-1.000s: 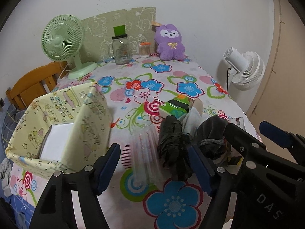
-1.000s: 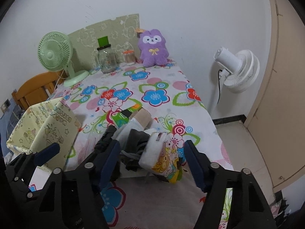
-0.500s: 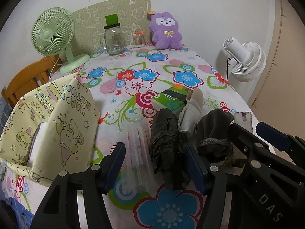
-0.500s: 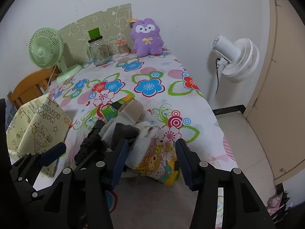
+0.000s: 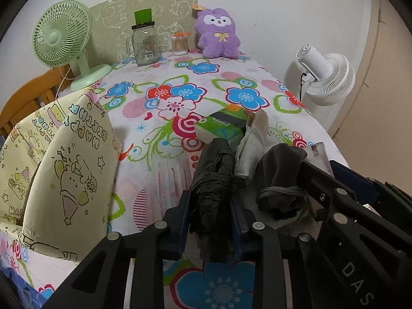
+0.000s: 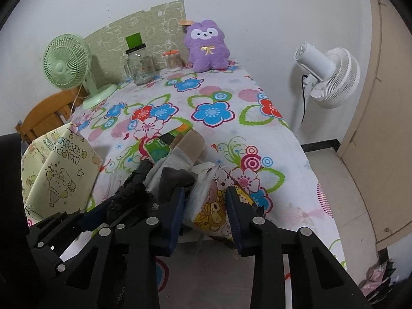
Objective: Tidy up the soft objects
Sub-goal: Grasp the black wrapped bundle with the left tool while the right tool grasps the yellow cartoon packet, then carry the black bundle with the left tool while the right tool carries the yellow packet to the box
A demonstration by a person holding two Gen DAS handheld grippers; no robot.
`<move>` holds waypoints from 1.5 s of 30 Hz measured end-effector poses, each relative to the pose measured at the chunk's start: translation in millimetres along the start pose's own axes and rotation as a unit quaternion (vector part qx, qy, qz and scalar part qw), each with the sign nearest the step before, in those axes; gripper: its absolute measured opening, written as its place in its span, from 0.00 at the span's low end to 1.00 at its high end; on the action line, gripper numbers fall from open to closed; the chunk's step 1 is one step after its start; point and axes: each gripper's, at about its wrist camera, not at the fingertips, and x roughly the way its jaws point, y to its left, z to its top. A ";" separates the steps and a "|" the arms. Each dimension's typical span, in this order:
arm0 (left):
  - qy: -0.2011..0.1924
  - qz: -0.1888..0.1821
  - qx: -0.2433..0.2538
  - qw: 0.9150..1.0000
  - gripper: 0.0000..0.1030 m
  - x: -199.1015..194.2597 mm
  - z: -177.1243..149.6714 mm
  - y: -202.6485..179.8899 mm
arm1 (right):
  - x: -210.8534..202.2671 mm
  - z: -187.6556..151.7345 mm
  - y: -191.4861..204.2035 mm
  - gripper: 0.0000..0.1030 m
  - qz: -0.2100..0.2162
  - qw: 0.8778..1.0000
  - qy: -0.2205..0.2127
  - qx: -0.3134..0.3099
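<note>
Left gripper: my jaws are closed onto the black bundle, pads pressed against both its sides, fingers pointing forward and low over the table. Right gripper: just to its right, nearly alongside, jaws pinching the cartoon-print pack, pads touching both sides. Both wrists level and roughly parallel.

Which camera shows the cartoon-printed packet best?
The right wrist view: the cartoon-printed packet lies between the right gripper jaws, print facing the camera. The left wrist view shows only one corner behind the dark pouch.
</note>
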 end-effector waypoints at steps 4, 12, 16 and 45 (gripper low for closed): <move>-0.007 0.003 0.001 1.000 0.22 -4.9 1.8 -0.3 | -2.4 1.2 0.8 0.28 0.002 1.000 -0.004 -0.002; -0.015 0.011 0.000 1.000 0.21 -14.8 5.2 0.5 | -11.3 5.5 3.3 0.23 0.004 1.000 -0.015 -0.001; -0.028 0.013 0.002 1.000 0.21 -25.1 9.1 0.2 | -18.8 9.9 5.4 0.23 0.005 1.000 -0.025 -0.003; -0.093 0.026 -0.003 0.995 0.21 -96.4 29.6 13.4 | -87.6 37.0 35.2 0.23 0.023 0.995 -0.095 -0.028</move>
